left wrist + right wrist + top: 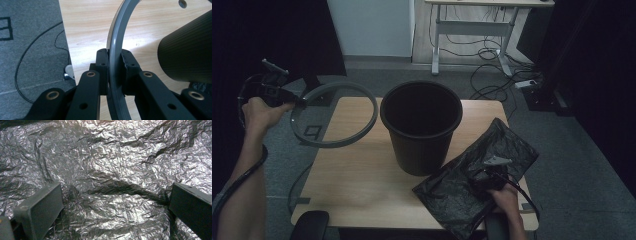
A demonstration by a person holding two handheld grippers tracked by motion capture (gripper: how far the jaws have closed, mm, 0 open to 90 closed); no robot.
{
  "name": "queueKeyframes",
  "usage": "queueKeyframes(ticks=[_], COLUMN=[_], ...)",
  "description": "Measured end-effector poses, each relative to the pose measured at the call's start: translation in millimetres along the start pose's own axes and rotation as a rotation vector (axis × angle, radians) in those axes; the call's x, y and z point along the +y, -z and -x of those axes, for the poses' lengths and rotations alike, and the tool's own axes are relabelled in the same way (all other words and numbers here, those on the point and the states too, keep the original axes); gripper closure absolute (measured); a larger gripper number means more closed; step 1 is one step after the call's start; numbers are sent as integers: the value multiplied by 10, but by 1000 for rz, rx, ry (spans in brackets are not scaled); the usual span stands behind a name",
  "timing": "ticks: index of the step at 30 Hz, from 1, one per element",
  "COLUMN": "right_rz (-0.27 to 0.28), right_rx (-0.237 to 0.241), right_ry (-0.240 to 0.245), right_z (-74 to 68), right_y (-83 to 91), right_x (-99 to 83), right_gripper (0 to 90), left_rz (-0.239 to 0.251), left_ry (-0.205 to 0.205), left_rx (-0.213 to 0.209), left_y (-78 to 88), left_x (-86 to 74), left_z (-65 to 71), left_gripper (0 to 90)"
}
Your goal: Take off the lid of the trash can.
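Left gripper (297, 102): jaws clamped on the rim of a grey plastic ring (362, 131), held tilted over the left edge of the wooden table (357, 175), just left of the bin.
Right gripper (489, 177): jaws spread wide, poised on a crumpled black bin bag (512, 145) at the table's near right corner.
Black waste bin (421, 127): upright, centre of table, between ring and bag.
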State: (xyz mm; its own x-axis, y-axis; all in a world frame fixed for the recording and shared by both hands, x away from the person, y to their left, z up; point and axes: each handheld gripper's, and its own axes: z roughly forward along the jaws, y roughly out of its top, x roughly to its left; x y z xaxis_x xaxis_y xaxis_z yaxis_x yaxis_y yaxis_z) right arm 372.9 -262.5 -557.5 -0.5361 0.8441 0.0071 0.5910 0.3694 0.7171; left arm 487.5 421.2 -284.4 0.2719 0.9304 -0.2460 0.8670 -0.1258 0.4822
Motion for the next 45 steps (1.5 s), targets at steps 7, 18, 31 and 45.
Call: queueKeyframes(ticks=[7,18,31,45], right_rz=[0,-1,-1,-2], right_rx=[0,0,0,-1], right_ry=[0,1,0,1], right_z=[0,1,0,1], right_y=[0,1,1,1], right_x=[0,0,0,0], right_gripper=[0,0,0,0], left_rz=[-16,-25,-31,-41], left_ry=[-9,-14,0,-11], left_rx=[-10,-30,-43,-53], left_y=[-216,-510,-855,-1218], left_x=[-72,-200,-399,-545], left_z=[-7,-34,-123,-119], left_gripper=[783,784,784,787])
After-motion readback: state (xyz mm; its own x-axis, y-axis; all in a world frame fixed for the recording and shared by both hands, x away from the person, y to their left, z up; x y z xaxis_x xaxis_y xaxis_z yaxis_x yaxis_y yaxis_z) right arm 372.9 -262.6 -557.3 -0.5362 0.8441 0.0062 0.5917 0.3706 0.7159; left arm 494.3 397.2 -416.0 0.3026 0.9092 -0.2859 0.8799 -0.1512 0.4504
